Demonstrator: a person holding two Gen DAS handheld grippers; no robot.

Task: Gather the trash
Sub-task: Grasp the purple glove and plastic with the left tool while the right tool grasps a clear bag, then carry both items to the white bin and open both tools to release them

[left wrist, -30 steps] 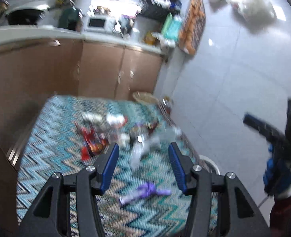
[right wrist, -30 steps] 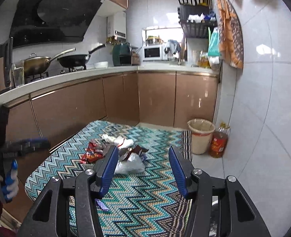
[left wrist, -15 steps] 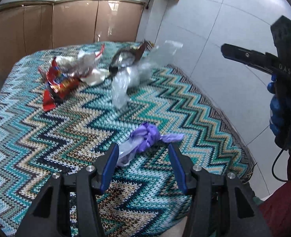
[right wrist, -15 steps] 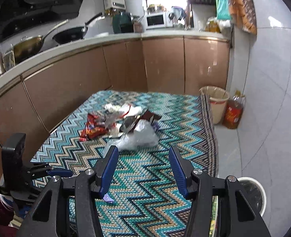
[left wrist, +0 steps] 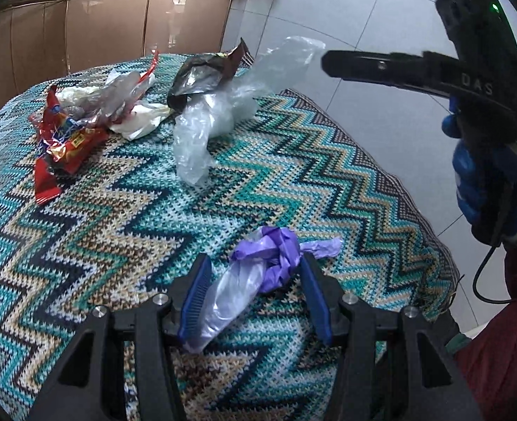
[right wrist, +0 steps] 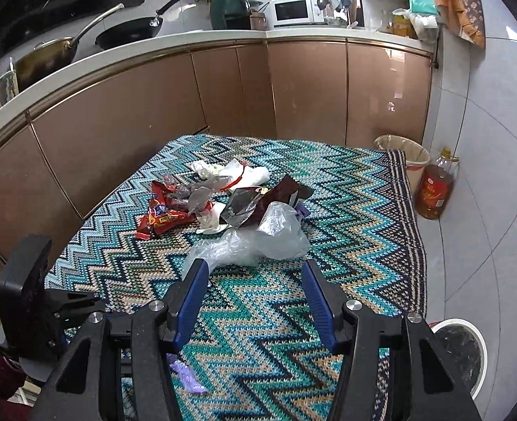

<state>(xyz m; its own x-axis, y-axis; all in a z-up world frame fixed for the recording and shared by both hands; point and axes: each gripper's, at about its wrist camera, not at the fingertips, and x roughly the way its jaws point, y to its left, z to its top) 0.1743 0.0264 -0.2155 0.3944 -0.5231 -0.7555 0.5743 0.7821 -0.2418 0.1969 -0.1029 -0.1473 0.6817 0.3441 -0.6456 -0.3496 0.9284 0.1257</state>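
A crumpled purple plastic bag lies on the zigzag tablecloth, between the fingers of my open left gripper, which is low over it; jaws are not closed on it. Farther back lie a clear plastic bag, a dark foil wrapper, red snack wrappers and white tissue. My right gripper is open and empty, above the cloth in front of the clear bag. The purple bag shows partly in the right wrist view.
A white-rimmed bin with a black liner stands on the floor right of the table. A beige bin and an oil bottle stand by the cabinets. The right gripper's body hangs at the table's right side.
My left gripper swung down from the room view to the table and moved in until the purple bag lies between its fingers. My right gripper tilted down and came closer to the trash pile.
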